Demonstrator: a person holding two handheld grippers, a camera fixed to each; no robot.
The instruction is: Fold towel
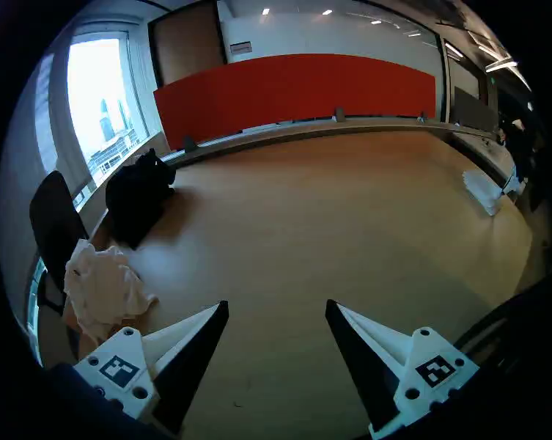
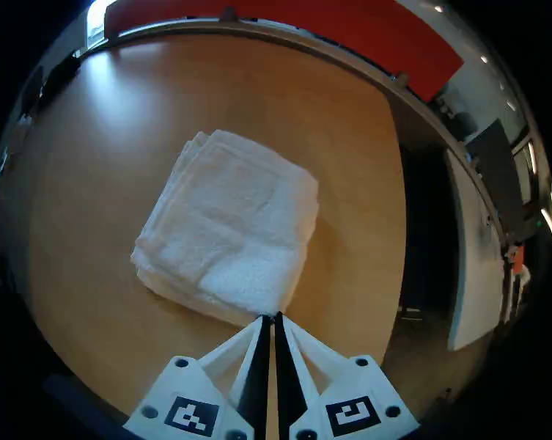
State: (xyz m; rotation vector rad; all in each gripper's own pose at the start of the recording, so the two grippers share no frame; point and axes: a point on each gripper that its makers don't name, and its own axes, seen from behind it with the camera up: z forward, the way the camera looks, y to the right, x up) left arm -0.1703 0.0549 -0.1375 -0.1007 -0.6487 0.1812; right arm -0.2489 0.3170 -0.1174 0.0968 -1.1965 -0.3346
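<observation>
the towel (image 2: 228, 227) just past your closed right gripper (image 2: 270, 318) looks all folded, and your left gripper (image 1: 276, 303) is wide apart, holding nothing.

wood table (image 1: 334, 220) | red partition (image 1: 297, 92) | bright window (image 1: 100, 117) | ceiling lights (image 1: 327, 12) on | black chair (image 1: 52, 220)

Folded white terry towel (image 2: 228, 231): cloth, looped pile, rough, matt, layered edges soft. Light-brown wooden tabletop (image 2: 92, 147): smooth, satin finish, pale sheen of window light across it. Left gripper (image 1: 276, 303) and right gripper (image 2: 271, 317): finger shells of white hard plastic, matt; inner faces black, dull. Crumpled cream cloth (image 1: 103, 286): soft, wrinkled, matt. Black fabric heap (image 1: 136, 194): limp, dull. Long red partition panel (image 1: 297, 92): flat, even, matt.
</observation>
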